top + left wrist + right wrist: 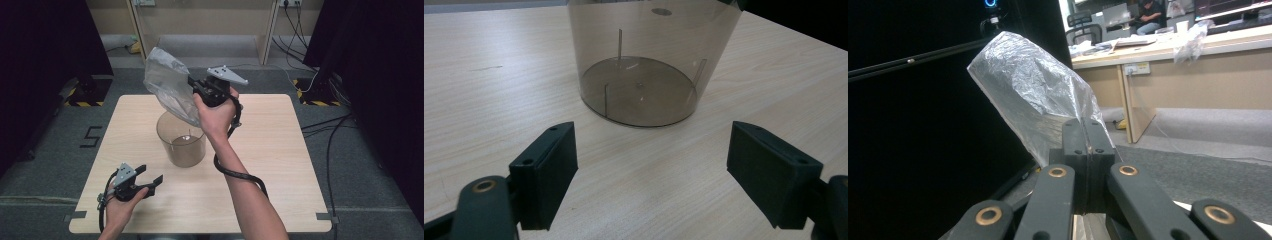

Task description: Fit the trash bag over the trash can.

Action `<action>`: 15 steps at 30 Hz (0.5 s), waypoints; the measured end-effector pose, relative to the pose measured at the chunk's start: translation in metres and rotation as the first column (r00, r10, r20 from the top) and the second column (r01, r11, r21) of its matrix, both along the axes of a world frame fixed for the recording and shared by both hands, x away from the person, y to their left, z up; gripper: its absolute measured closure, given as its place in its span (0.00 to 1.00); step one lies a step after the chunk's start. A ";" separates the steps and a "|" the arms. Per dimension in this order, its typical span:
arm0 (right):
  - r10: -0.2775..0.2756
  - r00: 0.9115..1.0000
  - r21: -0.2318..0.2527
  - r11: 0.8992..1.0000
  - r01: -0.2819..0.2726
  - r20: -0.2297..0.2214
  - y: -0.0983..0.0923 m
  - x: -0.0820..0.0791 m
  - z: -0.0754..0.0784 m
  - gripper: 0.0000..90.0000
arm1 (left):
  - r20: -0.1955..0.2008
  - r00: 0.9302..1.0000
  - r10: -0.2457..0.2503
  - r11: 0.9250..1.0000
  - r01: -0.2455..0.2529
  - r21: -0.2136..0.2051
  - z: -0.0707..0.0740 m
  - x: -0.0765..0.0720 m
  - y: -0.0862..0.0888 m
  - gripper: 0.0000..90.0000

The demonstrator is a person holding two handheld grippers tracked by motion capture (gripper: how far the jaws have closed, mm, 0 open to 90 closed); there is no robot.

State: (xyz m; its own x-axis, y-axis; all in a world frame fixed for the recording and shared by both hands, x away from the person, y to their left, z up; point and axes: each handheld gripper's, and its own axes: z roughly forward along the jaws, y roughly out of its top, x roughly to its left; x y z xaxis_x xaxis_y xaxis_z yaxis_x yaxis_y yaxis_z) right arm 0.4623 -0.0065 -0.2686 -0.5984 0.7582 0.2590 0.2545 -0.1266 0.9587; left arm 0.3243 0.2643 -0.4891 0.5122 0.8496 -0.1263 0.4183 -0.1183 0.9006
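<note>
A clear, crinkled plastic bag (pixel 167 87) hangs in the air above a smoky transparent bin (pixel 181 139) that stands upright at the table's middle. My right gripper (pixel 192 86) is shut on the bag's edge, held high over the bin's far rim; in the right gripper view the bag (pixel 1035 90) billows up from the closed jaws of that gripper (pixel 1089 131). My left gripper (pixel 151 175) rests low near the table's front left, open, with nothing between its jaws. In the left gripper view the bin (pixel 646 65) stands a short way ahead of the open left gripper (pixel 649 170).
The light wooden table (pixel 280 150) has bare surface to the right of and in front of the bin. Black curtains flank both sides. Cables lie on the grey floor at the right. A wooden desk (pixel 1198 65) stands far behind.
</note>
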 end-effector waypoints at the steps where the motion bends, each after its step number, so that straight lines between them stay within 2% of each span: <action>1: 0.003 1.000 0.002 1.000 -0.003 -0.003 0.002 0.000 -0.001 1.00 | 0.000 1.000 0.001 1.000 -0.001 -0.001 0.000 0.000 0.000 0.22; 7: 0.019 0.999 0.000 1.000 -0.019 -0.030 0.012 0.006 -0.010 1.00 | 0.001 1.000 0.006 1.000 -0.006 -0.004 0.000 0.000 0.002 0.22; 12: 0.031 0.993 -0.060 0.997 -0.038 -0.112 0.017 0.017 -0.031 1.00 | 0.004 1.000 0.008 1.000 -0.008 -0.007 0.000 0.001 0.002 0.22; 15: 0.033 0.988 -0.102 0.994 -0.049 -0.149 0.017 0.021 -0.042 0.94 | 0.005 1.000 0.010 1.000 -0.010 -0.007 0.000 0.001 0.003 0.22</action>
State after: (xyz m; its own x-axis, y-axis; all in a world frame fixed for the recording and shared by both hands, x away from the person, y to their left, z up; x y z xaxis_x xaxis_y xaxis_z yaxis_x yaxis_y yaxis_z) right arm 0.4829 0.0102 -0.3111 -0.5910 0.7614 0.2663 0.3966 -0.0132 0.9179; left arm 0.3251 0.2678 -0.4888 0.5045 0.8536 -0.1296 0.4153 -0.1083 0.9032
